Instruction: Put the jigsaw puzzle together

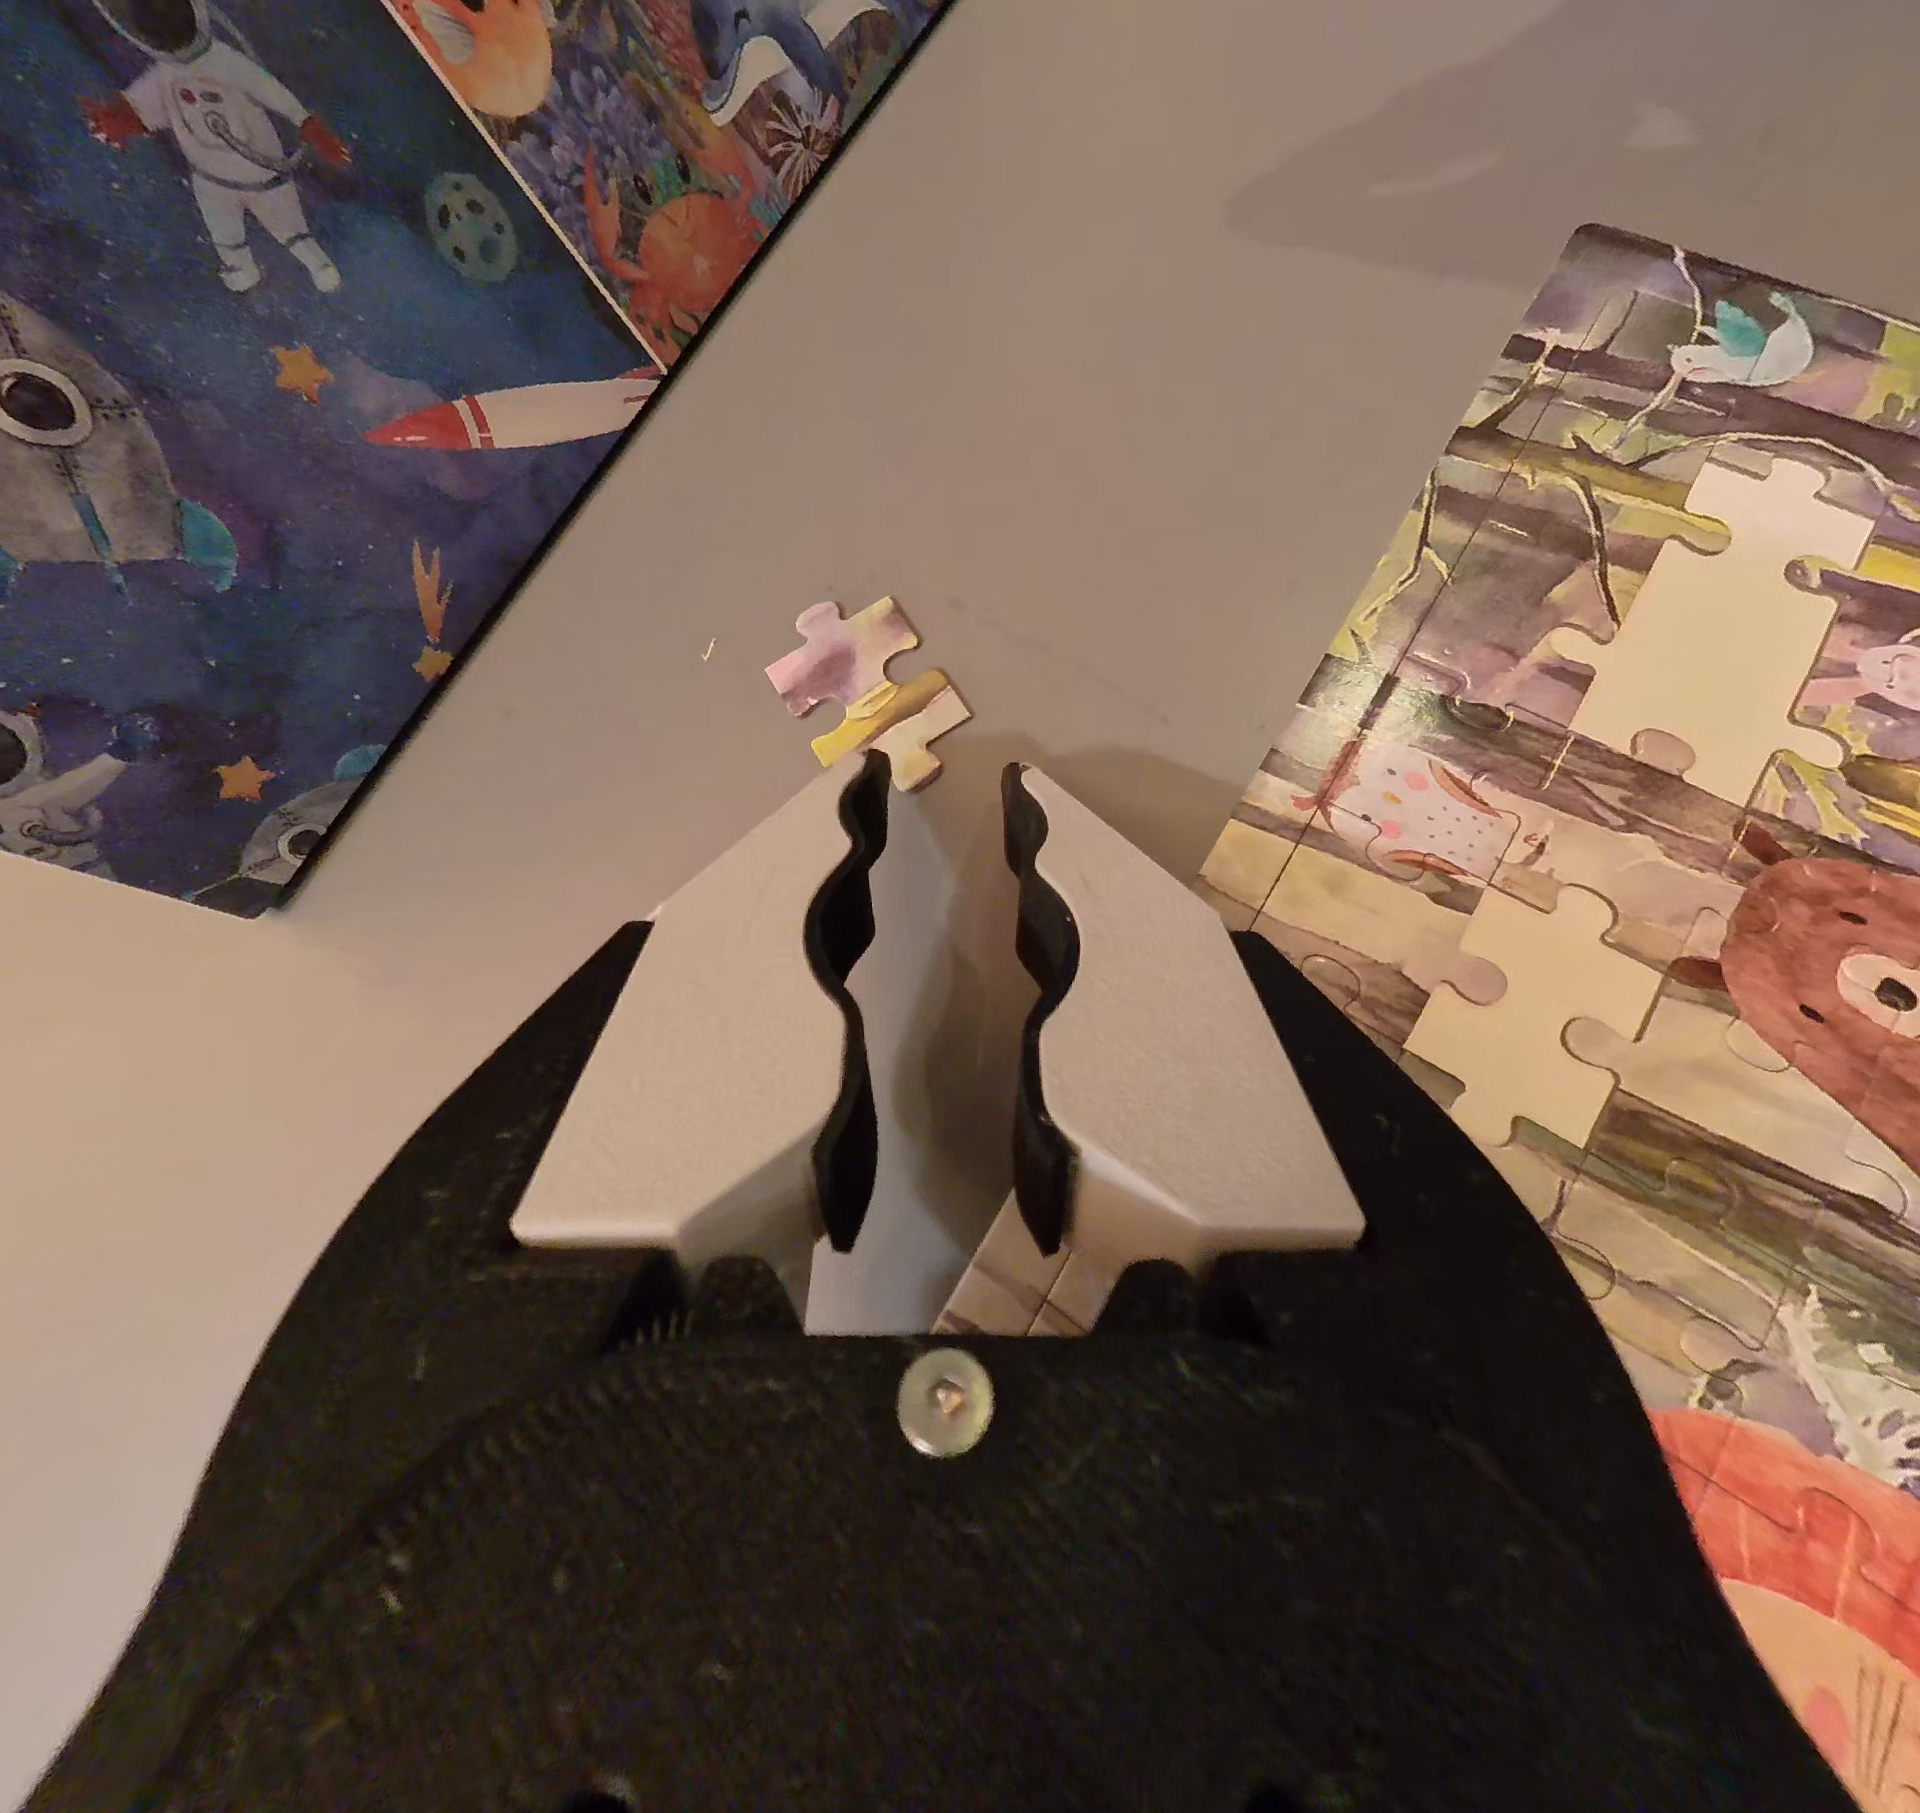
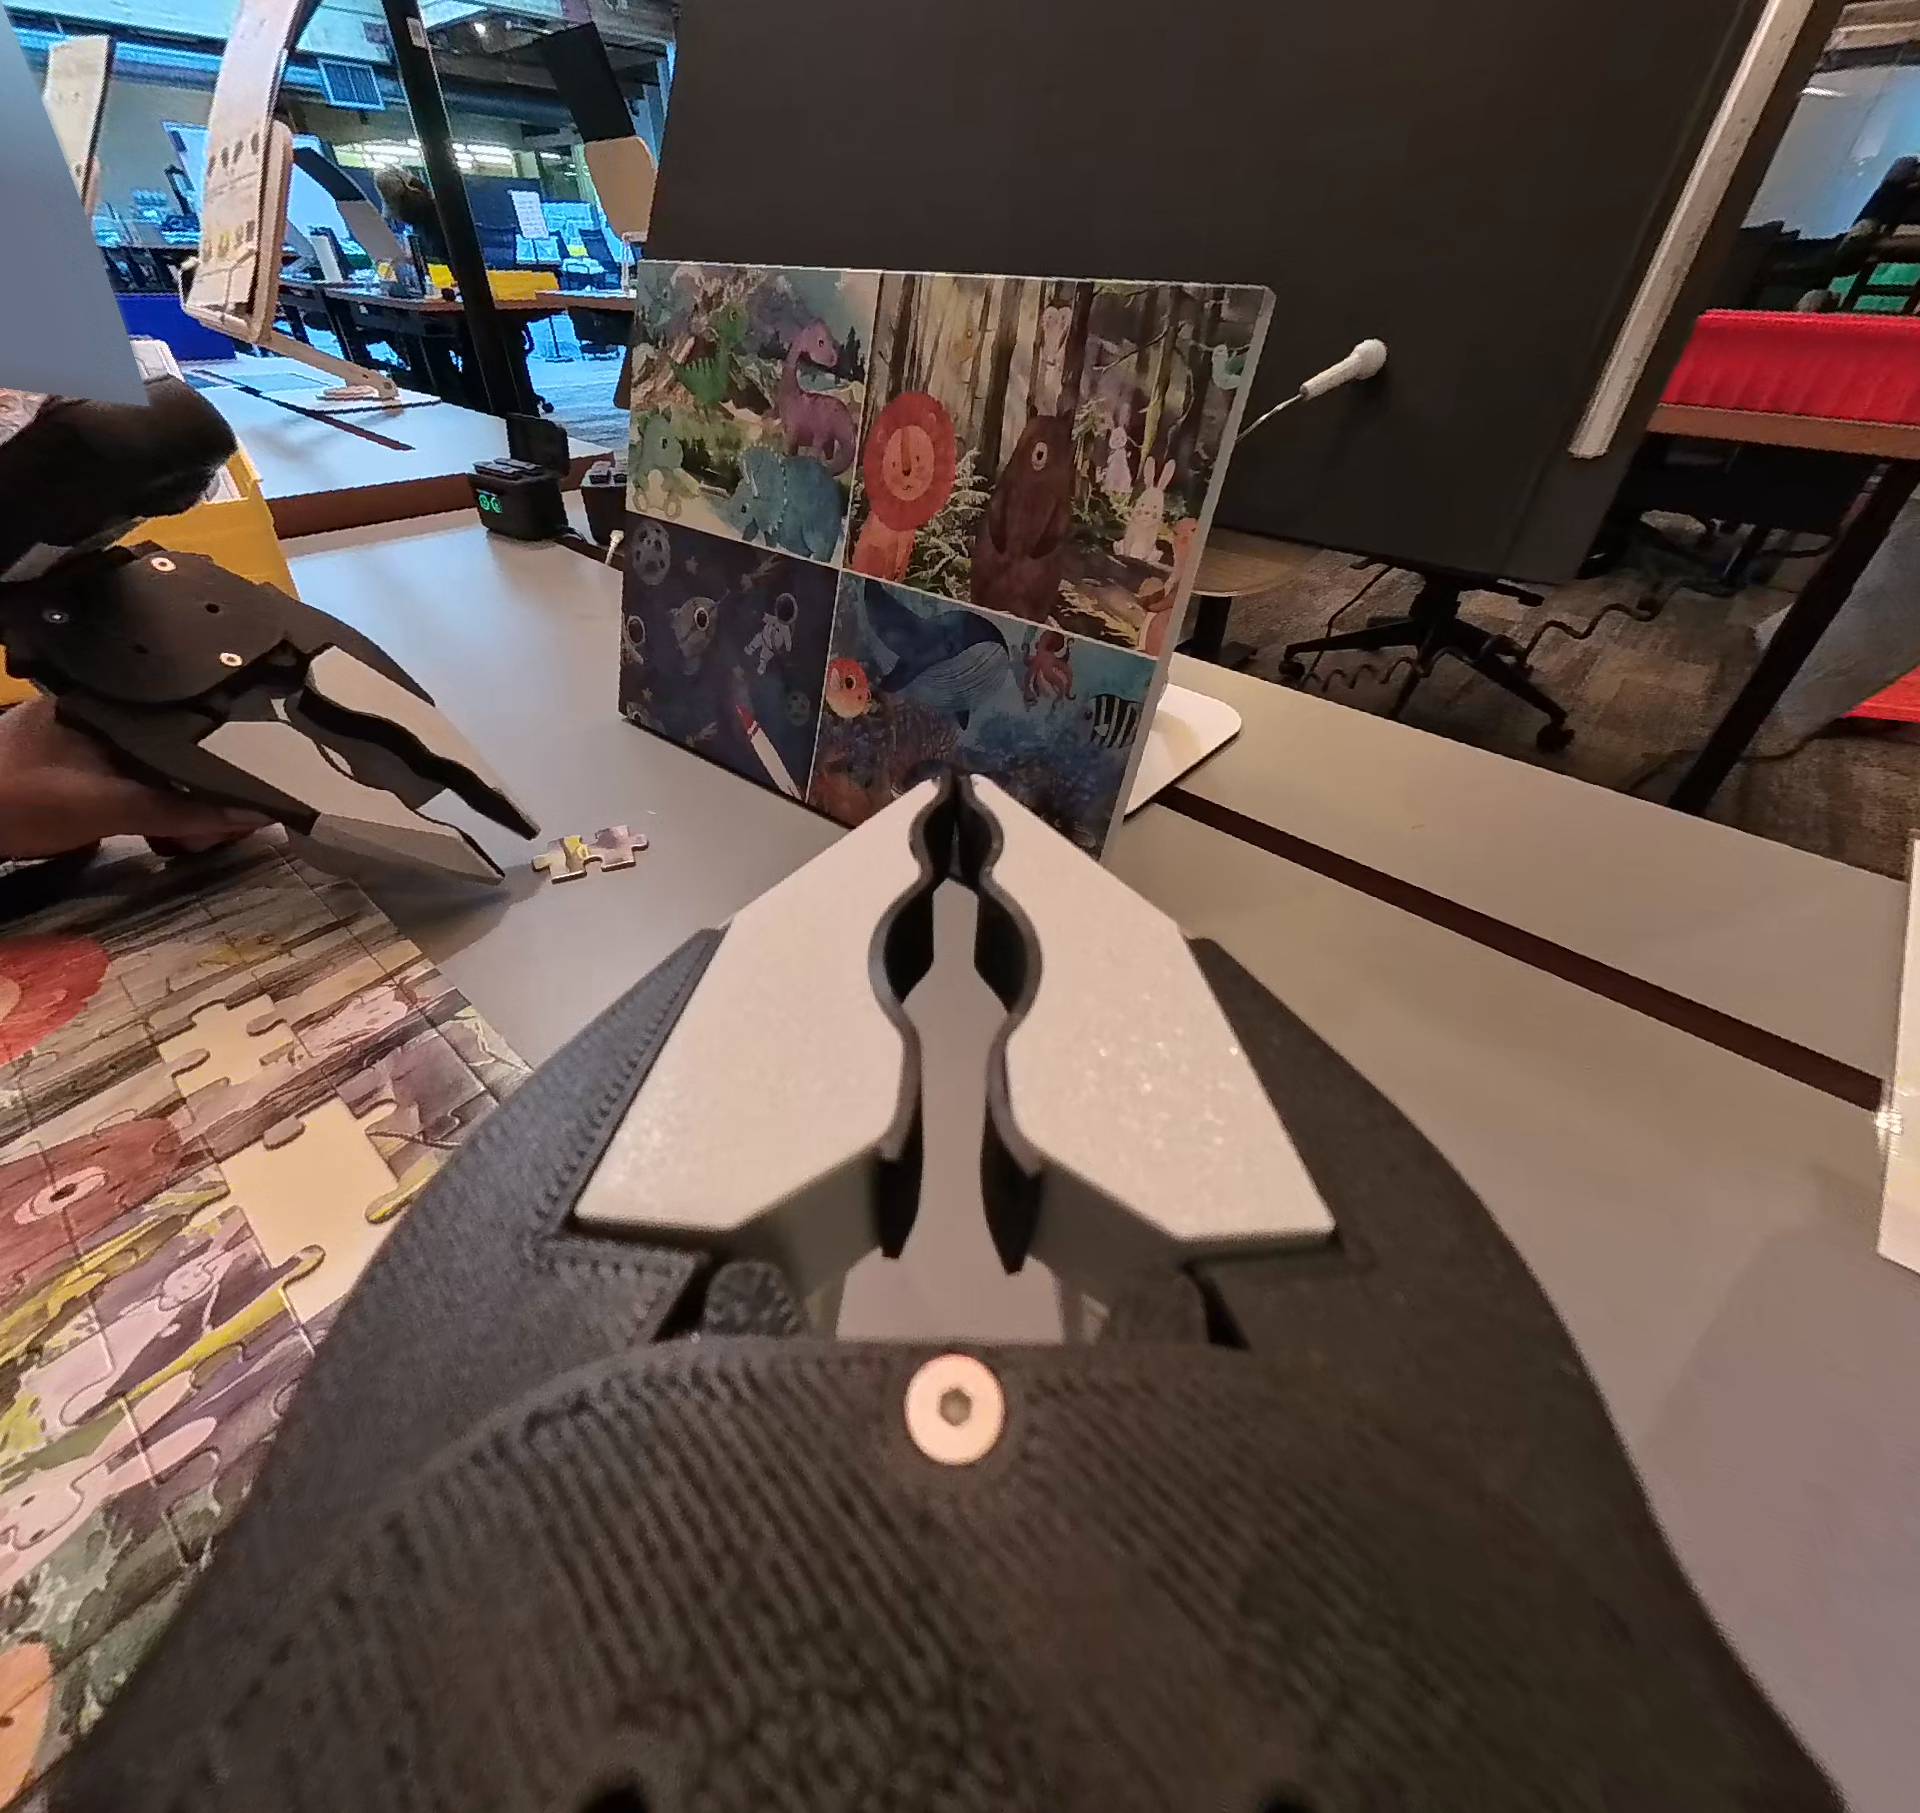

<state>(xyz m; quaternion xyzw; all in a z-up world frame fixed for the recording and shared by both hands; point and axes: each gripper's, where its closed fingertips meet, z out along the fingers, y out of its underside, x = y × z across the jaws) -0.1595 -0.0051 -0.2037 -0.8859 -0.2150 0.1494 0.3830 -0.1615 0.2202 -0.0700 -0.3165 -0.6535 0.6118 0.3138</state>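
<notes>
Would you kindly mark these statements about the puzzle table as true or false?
1. The left hand-held gripper grips a piece. False: its jaws are open and empty.
2. Two loose pieces lie on the grey table just ahead of it. True.
3. The forest puzzle is complete. False: pale gaps remain.
4. The right hand-held gripper is wide open. False: its fingertips meet.
5. A picture board stands upright on the table. True.

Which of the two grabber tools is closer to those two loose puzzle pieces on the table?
Left. The left gripper hovers open with its tips right at the loose pieces. The right gripper is shut, farther back off to their side.
</notes>
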